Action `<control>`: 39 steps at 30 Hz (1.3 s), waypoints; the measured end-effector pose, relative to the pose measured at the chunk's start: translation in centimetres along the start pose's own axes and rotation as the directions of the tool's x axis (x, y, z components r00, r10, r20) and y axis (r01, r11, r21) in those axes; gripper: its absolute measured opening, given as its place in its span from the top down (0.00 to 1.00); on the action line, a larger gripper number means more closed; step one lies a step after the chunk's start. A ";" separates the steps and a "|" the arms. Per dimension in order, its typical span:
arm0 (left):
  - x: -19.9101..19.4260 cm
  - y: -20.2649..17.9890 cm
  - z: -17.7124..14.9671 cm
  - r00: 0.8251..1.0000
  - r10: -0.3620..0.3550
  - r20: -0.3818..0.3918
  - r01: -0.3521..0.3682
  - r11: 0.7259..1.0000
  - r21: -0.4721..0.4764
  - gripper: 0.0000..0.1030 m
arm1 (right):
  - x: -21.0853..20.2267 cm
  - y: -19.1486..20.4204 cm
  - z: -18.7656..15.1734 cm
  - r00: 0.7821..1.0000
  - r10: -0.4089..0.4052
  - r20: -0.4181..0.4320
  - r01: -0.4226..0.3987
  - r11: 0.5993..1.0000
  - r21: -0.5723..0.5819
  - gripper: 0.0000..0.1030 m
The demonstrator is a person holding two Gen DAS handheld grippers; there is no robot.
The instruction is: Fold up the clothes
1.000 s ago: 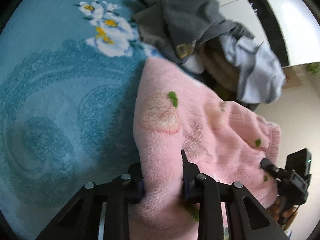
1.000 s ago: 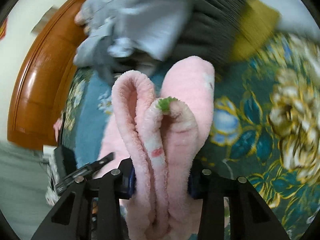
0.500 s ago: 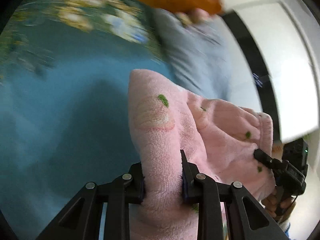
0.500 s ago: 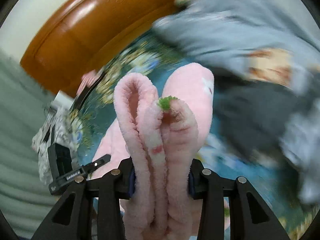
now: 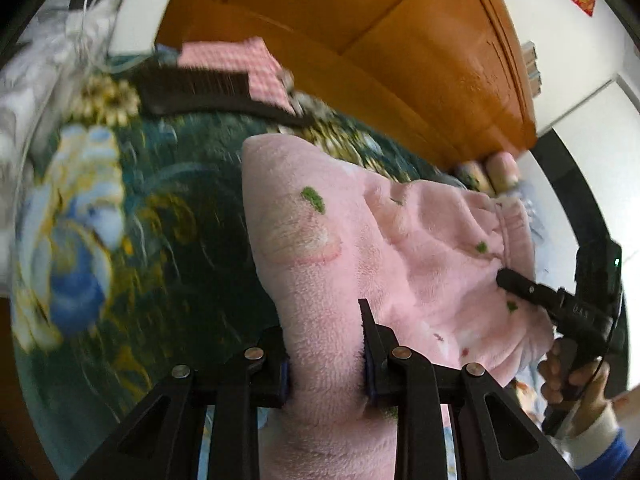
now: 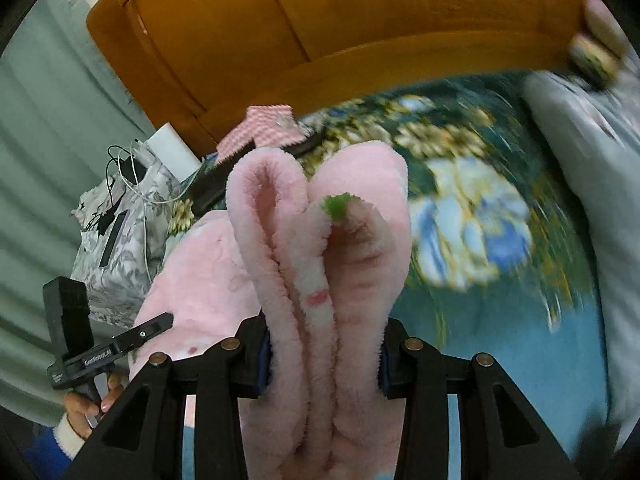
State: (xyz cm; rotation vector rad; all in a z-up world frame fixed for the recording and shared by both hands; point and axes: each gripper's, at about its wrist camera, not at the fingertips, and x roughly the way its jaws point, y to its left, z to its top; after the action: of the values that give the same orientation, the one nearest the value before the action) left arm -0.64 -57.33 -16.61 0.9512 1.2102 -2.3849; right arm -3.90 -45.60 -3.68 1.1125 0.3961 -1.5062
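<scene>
- Hanging between the two tools, the pink fleece garment was clamped at both ends above the floral bedspread; whether it touched the bed could not be told.
- Its left end sat pinched in the left gripper, jaws closed on a thick roll of fleece that ran up and away from the camera.
- Its right end was bunched into several upright folds squeezed inside the right gripper, also clenched on the cloth.
- From the left wrist view the fabric stretched rightward to the right gripper, so its long axis ran tool to tool, sagging a little in the middle.
- The fleece looked plush and pale pink, dotted with small green leaf marks and a faint peach-like print.
- A person's hand gripped the right tool's handle; the other hand held the left tool.
- Behind stood an orange wooden headboard, with a pink checked cloth and a dark comb near it.
- A grey garment lay blurred at the right of the bed.
</scene>
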 end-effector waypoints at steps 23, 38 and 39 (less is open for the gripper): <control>2.8 5.1 -2.4 0.996 0.079 -0.045 -0.085 0.986 -0.143 0.58 | 8.8 -4.6 -0.2 0.993 -0.086 -0.083 0.093 0.992 0.084 0.43; 0.0 -0.2 -6.2 0.981 0.175 0.088 -0.183 0.979 0.093 0.49 | 5.2 0.3 -5.1 0.999 -0.045 -0.005 0.045 0.998 -0.037 0.43; 1.2 0.1 -6.3 0.979 0.194 0.055 -0.199 0.975 0.096 0.49 | 6.2 0.1 -5.3 0.997 -0.076 -0.026 0.075 0.996 -0.041 0.43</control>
State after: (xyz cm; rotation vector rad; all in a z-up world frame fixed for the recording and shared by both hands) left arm 1.20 -52.33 -20.14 0.9923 0.9392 -2.3148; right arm -0.92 -45.19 -11.25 1.0975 0.4904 -1.5441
